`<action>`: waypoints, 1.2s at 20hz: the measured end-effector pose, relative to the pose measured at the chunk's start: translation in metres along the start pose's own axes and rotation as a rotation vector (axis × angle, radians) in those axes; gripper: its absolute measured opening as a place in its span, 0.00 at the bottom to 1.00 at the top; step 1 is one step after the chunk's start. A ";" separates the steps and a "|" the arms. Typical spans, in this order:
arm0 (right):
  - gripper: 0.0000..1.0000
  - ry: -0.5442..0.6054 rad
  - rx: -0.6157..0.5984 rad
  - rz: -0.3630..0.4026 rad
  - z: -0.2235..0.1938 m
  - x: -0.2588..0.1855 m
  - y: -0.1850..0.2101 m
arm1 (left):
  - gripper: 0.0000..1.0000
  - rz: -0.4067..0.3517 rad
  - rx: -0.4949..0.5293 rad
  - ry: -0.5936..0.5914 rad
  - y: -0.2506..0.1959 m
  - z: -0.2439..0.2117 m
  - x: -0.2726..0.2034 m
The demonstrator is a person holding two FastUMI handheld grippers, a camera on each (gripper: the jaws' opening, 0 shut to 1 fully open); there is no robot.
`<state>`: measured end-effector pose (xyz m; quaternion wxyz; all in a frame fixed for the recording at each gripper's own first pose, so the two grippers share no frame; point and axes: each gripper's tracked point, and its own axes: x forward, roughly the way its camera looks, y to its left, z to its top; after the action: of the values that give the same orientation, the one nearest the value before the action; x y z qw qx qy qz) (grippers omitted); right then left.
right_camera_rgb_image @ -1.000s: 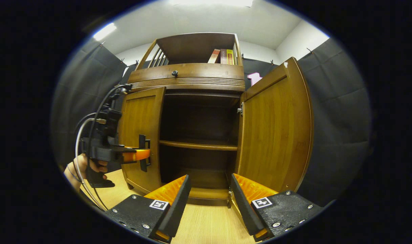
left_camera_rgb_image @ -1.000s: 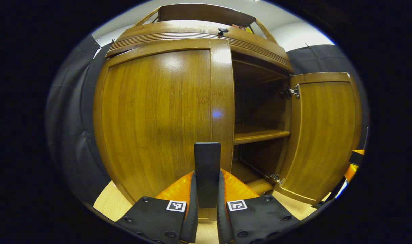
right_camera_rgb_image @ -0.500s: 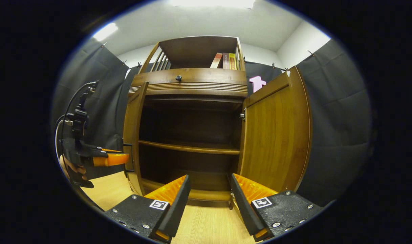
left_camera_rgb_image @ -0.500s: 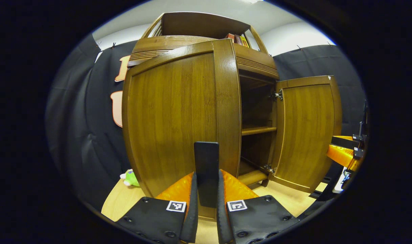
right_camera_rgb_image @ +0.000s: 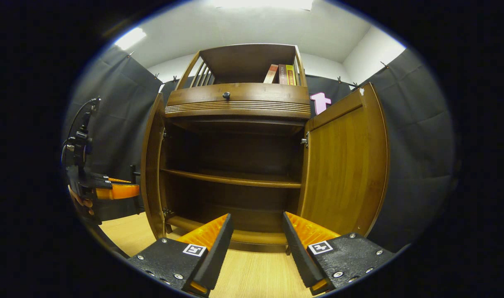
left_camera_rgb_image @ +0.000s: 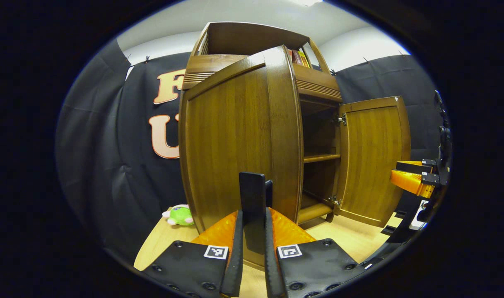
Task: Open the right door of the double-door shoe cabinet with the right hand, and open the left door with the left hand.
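Standing open, the cabinet (right_camera_rgb_image: 239,99) shows bare shelves (right_camera_rgb_image: 231,179); books (right_camera_rgb_image: 281,74) sit on top. The left tool (left_camera_rgb_image: 252,231) pinches the left door's handle (left_camera_rgb_image: 252,198). The right tool (right_camera_rgb_image: 252,244) is spread.

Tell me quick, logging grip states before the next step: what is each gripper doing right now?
Left gripper: closed on the left door's handle.
Right gripper: open, holding nothing, facing the cabinet's shelves.
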<state>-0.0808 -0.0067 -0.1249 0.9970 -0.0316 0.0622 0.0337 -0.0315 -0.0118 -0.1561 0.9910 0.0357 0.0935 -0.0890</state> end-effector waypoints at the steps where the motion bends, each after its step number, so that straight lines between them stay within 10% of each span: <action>1: 0.84 -0.002 0.000 0.003 0.000 -0.001 0.002 | 0.28 0.012 0.012 -0.001 0.007 0.003 -0.007; 24: 0.84 -0.005 0.015 0.075 0.001 0.004 0.042 | 0.23 0.167 -0.022 -0.031 0.107 -0.001 -0.065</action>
<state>-0.0797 0.0350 -0.1267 0.9954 -0.0216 0.0610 0.0705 -0.0753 0.1040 -0.1390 0.9966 0.0313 0.0760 -0.0056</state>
